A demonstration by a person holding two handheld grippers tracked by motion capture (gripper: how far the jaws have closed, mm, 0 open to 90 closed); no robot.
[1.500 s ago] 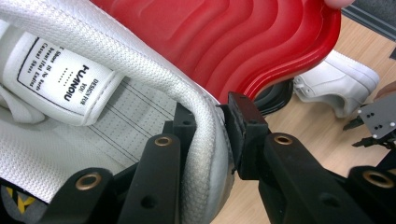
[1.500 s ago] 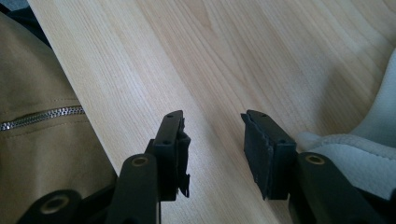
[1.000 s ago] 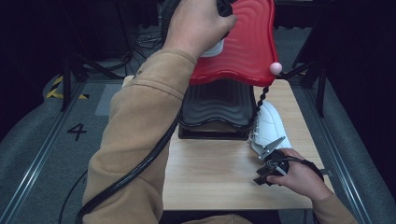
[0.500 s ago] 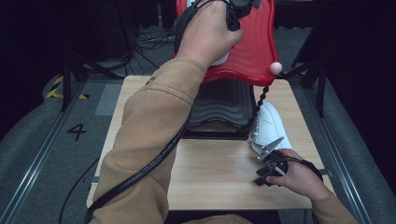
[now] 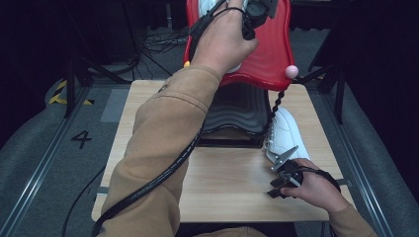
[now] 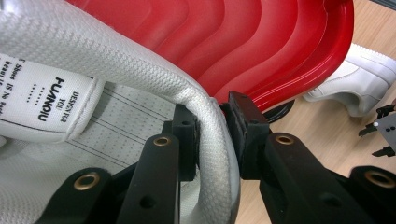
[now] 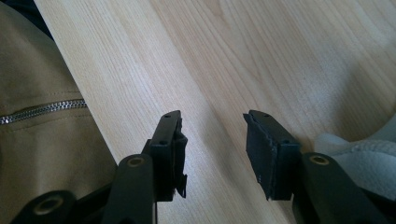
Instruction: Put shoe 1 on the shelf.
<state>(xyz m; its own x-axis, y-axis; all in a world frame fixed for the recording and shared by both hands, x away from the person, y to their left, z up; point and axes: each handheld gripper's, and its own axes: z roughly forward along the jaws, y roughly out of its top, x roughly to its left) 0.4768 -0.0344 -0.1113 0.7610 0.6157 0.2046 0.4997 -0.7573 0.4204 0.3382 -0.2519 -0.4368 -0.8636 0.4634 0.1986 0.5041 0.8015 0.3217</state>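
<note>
My left gripper (image 5: 257,12) reaches far over the table and is shut on the padded collar of a white shoe (image 6: 140,70). Its pads (image 6: 187,140) pinch that collar just above the red top shelf (image 6: 261,42) of a shoe rack (image 5: 269,54). In the left gripper view the shoe's insole and tongue label show. A second white shoe (image 5: 286,131) lies on the wooden table beside the rack's black lower shelf (image 5: 237,106). My right gripper (image 5: 276,180) rests low by that shoe's heel. It stands open over bare wood (image 7: 212,140), with nothing between the jaws.
A pink ball (image 5: 291,72) caps the rack's right post. The wooden table (image 5: 232,182) has free room in front of the rack. Black stands and cables (image 5: 148,44) sit on the floor behind it. A tan jacket (image 7: 42,116) lies close to the table's near edge.
My left hand has sunk and shifted right with the white shoe, closer to the red shelf. The right hand has stayed where it was.
</note>
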